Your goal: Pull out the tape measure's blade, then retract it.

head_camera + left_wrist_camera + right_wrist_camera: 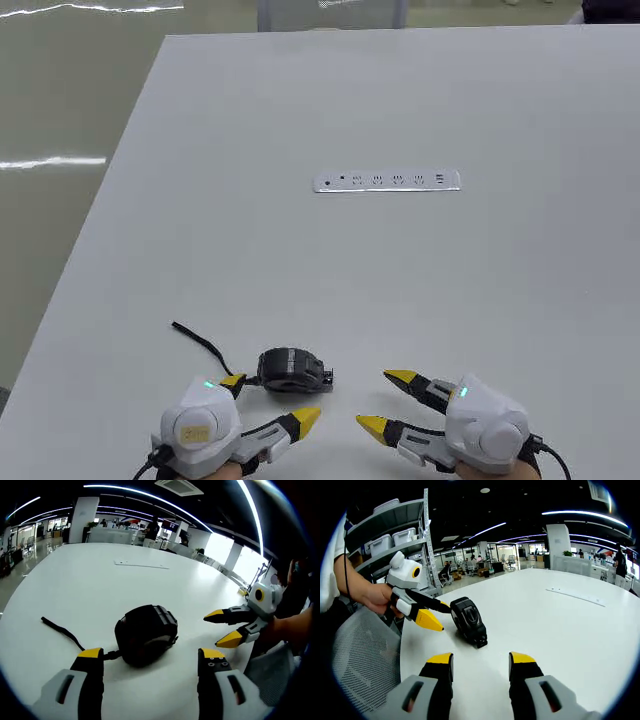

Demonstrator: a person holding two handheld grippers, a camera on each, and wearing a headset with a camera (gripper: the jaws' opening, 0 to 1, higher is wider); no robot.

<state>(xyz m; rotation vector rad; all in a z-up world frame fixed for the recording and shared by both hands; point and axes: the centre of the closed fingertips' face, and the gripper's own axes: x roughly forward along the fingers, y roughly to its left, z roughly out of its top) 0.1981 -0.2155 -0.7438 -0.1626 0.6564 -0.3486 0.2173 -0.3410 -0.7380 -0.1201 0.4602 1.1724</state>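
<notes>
Gaping wide, the left gripper (272, 396) is held empty; its yellowish label is too small to be read. The black tape measure (292, 369), blade wound in, is laid on the white table (400, 280) just past its jaw tips at 12 o'clock, strap (200, 343) trailed toward 10. At 3 o'clock the right gripper (385, 399) is likewise spread, empty.

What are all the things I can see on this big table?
table: one, white, under everything.
power strip: one, white, middle of the table.
tape measure: one, black, at the near edge, blade not pulled out.
strap: one, black, trailing left from the tape measure.
left gripper: one, white with yellow-tipped fingers, open, close by the tape measure.
right gripper: one, same colours, open, right of the tape measure.
</notes>
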